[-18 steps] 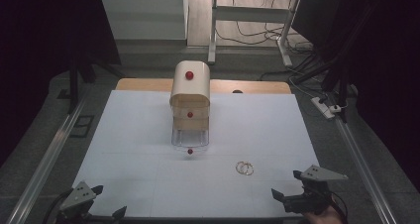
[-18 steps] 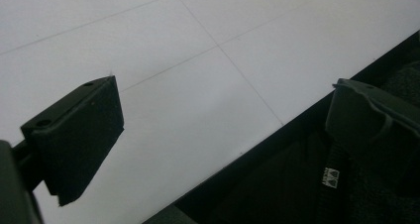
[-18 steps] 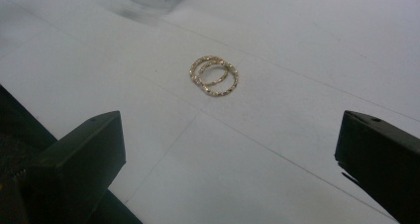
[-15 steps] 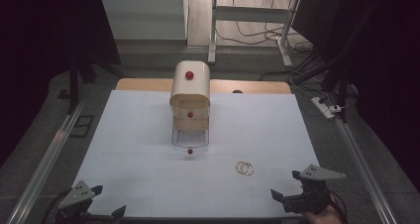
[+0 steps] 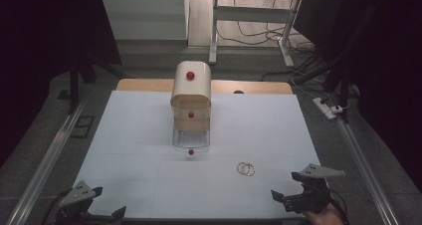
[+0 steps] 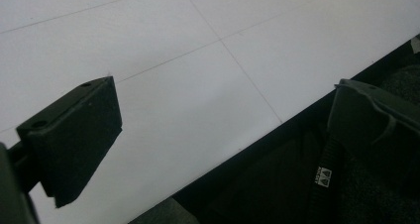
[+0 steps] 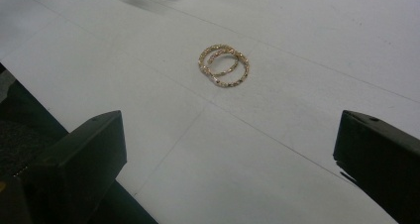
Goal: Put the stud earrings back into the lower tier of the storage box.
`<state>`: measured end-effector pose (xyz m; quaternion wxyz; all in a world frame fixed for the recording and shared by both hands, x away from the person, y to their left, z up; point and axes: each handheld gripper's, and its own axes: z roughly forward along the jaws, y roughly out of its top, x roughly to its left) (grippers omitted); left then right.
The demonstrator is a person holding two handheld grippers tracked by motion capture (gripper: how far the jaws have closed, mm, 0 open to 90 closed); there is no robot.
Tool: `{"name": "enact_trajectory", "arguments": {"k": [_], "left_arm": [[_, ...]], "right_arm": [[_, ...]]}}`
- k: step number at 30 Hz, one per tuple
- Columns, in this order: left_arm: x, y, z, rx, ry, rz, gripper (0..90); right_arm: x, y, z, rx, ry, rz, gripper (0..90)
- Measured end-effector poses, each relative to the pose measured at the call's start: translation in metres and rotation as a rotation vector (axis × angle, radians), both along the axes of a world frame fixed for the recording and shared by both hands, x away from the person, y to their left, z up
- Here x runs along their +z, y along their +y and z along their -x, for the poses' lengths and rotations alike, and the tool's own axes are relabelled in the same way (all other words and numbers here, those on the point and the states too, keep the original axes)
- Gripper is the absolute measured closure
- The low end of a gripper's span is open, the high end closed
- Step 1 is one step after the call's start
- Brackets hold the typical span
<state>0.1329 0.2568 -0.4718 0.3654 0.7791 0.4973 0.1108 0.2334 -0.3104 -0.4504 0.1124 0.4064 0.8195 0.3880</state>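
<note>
Two gold rings (image 5: 245,168) lie overlapping on the white tabletop (image 5: 134,135), right of centre. In the right gripper view the rings (image 7: 224,65) sit ahead of my right gripper (image 7: 230,159), whose black jaws stand wide apart with nothing between them. The right gripper (image 5: 291,190) hovers at the front right edge, just short of the rings. My left gripper (image 5: 107,202) waits at the front left corner. In the left gripper view the left gripper (image 6: 223,130) is open over the table's front edge, and it holds nothing.
A small cream drawer cabinet (image 5: 191,93) with red knobs stands at mid-table. Its clear bottom drawer (image 5: 190,138) is pulled out toward me. Metal rails run along both sides of the table, and a desk frame with cables stands beyond the far edge.
</note>
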Motion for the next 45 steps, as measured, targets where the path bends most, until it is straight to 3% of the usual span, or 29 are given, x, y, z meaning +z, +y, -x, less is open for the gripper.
{"name": "enact_trajectory", "arguments": {"k": [10,16,22,29,45], "left_arm": [[0.000,0.001,-0.001,0.006,0.006,0.003,0.0],[0.000,0.000,-0.001,0.009,0.008,0.003,0.0],[0.000,0.001,-0.001,0.010,0.007,0.005,0.0],[0.000,0.001,-0.001,0.011,0.009,0.006,0.0],[0.000,0.001,-0.001,0.013,0.012,0.012,0.0]], "right_arm": [[0.000,0.002,-0.001,0.029,0.020,0.016,0.0],[0.000,0.004,-0.002,0.014,0.013,0.038,0.0],[0.002,0.010,-0.004,0.003,-0.022,0.016,0.0],[-0.001,0.012,-0.006,0.025,-0.003,0.015,0.0],[-0.006,0.026,-0.014,0.049,-0.006,0.026,0.0]]}}
